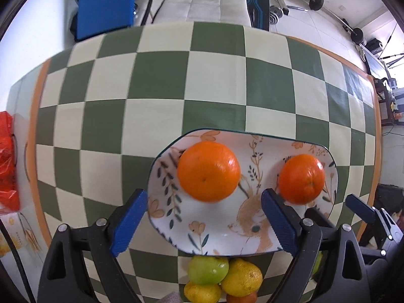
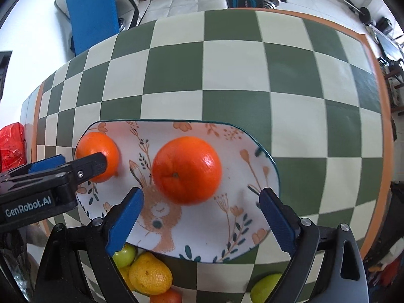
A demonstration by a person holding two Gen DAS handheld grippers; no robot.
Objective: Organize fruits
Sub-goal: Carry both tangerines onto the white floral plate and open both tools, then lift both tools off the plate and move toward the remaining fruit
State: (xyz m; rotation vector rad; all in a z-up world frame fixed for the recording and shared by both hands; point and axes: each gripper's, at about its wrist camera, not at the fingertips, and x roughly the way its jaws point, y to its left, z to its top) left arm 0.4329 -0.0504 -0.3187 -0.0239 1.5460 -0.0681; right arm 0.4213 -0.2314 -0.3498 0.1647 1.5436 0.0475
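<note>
On the flower-painted white plate (image 1: 202, 237): two round orange fruits (image 1: 209, 171) (image 1: 302, 179), loose. Left gripper (image 1: 202, 223) and right gripper (image 2: 199, 221) both wide, holding nothing. Could roll off the plate if bumped.

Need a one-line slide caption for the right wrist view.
Open right gripper above a floral plate holding two oranges, other fruit at the near edge.

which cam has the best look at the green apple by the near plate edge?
Left wrist: the green apple shows nearly whole below the plate. Right wrist shows only part of it, cut off by the right gripper's finger.
</note>
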